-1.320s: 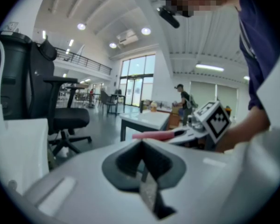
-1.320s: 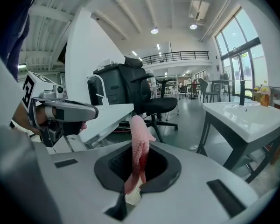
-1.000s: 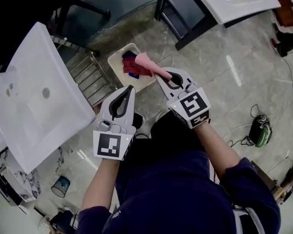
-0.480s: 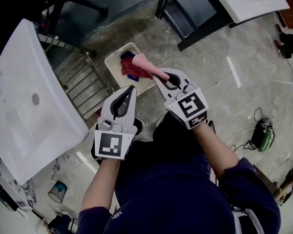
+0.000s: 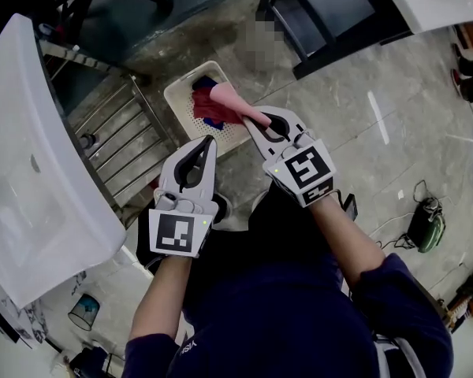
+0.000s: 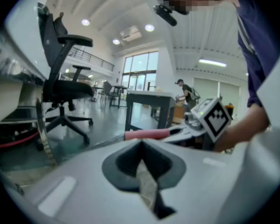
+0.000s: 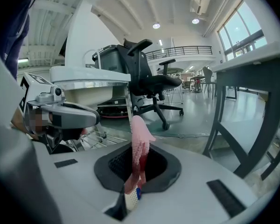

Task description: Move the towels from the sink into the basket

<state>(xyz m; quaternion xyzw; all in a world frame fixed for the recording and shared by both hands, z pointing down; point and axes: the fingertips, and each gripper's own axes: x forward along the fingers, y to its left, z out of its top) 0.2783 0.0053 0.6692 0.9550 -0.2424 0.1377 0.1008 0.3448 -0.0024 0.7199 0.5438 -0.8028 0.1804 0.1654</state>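
Just over the perforated white plastic basket holding a red towel, the right gripper pinches a rolled pink cloth towel, while the left gripper hangs beside it, jaws pressed together and empty.

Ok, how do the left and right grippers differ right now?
The right gripper is shut on a pink towel; the left gripper is shut on nothing. The right gripper's towel sticks out over the basket, which holds red cloth; the left gripper brings nothing to it. Both point toward the basket, side by side, jaws together.
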